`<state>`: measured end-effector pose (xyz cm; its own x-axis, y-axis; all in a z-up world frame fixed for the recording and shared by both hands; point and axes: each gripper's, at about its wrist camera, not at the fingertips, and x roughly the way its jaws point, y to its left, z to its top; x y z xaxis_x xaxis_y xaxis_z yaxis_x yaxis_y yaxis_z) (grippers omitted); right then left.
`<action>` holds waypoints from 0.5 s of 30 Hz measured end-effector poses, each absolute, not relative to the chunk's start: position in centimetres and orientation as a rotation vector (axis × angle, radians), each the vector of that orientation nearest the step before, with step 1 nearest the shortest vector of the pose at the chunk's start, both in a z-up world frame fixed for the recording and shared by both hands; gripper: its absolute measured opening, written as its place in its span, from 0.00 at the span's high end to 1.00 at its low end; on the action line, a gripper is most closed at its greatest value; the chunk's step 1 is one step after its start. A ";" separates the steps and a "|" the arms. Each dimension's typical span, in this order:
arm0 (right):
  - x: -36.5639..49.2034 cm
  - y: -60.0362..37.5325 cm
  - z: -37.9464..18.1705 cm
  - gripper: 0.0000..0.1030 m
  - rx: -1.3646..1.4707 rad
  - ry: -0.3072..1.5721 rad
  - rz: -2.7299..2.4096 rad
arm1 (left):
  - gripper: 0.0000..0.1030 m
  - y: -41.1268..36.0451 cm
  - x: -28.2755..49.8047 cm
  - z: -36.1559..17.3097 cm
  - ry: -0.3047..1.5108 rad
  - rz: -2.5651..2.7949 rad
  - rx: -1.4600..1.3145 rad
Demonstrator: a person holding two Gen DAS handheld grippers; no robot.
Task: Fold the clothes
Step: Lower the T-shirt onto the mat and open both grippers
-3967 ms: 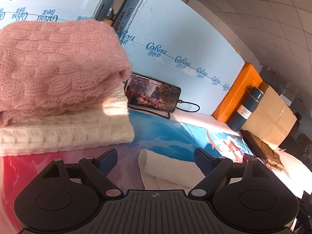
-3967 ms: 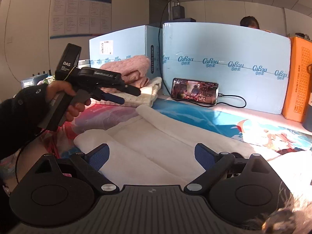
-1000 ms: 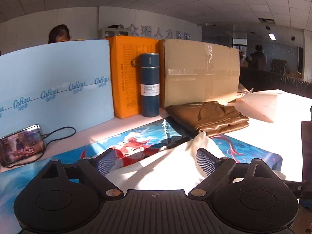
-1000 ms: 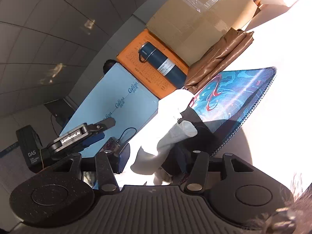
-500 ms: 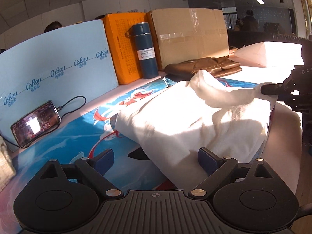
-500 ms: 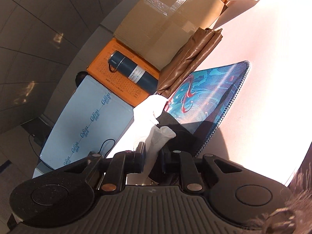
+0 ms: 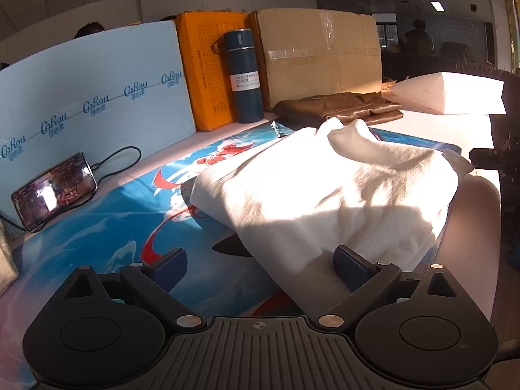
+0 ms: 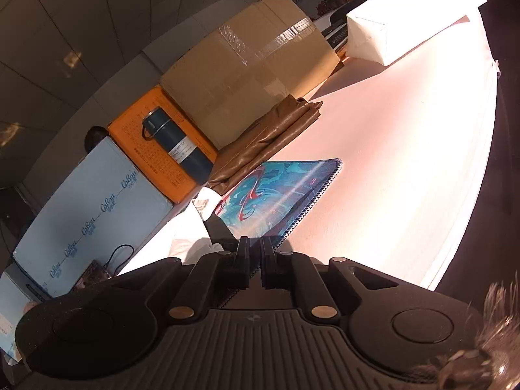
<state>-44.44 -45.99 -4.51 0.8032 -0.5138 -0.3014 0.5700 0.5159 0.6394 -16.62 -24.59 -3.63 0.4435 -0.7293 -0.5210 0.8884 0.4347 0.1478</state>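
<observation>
- L gripper (image 7: 260, 265): jaws spread, nothing between, near edge of white sweater (image 7: 325, 195).
- R gripper (image 8: 254, 260): jaws pressed together; whether cloth is pinched can't tell.
- Sweater heaped on blue mat (image 7: 97, 237), right half.

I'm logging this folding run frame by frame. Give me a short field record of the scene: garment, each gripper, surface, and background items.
garment: white sweater, bunched on the blue printed mat, not yet folded flat
left gripper: open, empty, over the sweater's near edge
right gripper: shut at the sweater's right edge; whether it pinches cloth cannot be told
other clothes: brown garment, folded, behind the mat
background: blue bottle, cardboard box, phone
</observation>
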 end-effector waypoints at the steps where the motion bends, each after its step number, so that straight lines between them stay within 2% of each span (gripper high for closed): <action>1: -44.4 -45.8 -4.3 0.90 0.781 0.063 -0.643 | 0.04 -24.6 -16.6 -3.6 0.412 -1.043 0.436; 2: -44.0 -45.7 -4.0 0.89 0.763 0.059 -0.632 | 0.04 -24.6 -16.6 -3.6 0.412 -1.044 0.437; 3: -43.7 -45.6 -3.8 0.81 0.746 0.061 -0.621 | 0.04 -24.6 -16.7 -3.5 0.412 -1.049 0.439; 4: -43.3 -45.5 -3.5 0.69 0.729 0.062 -0.610 | 0.04 -24.6 -16.7 -3.5 0.411 -1.053 0.440; 10: -40.2 -45.3 -2.9 0.44 0.613 0.132 -0.575 | 0.04 -24.5 -15.9 -2.0 0.375 -1.104 0.404; 15: -38.6 -45.8 -4.0 0.44 0.575 0.233 -0.636 | 0.04 -25.1 -12.7 -0.3 0.382 -1.093 0.253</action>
<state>-38.63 -45.83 -4.02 0.7855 -0.4929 -0.3743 0.6181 0.6562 0.4330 -12.75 -25.15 -0.34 0.4045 -0.8116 -0.4215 0.8975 0.4409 0.0123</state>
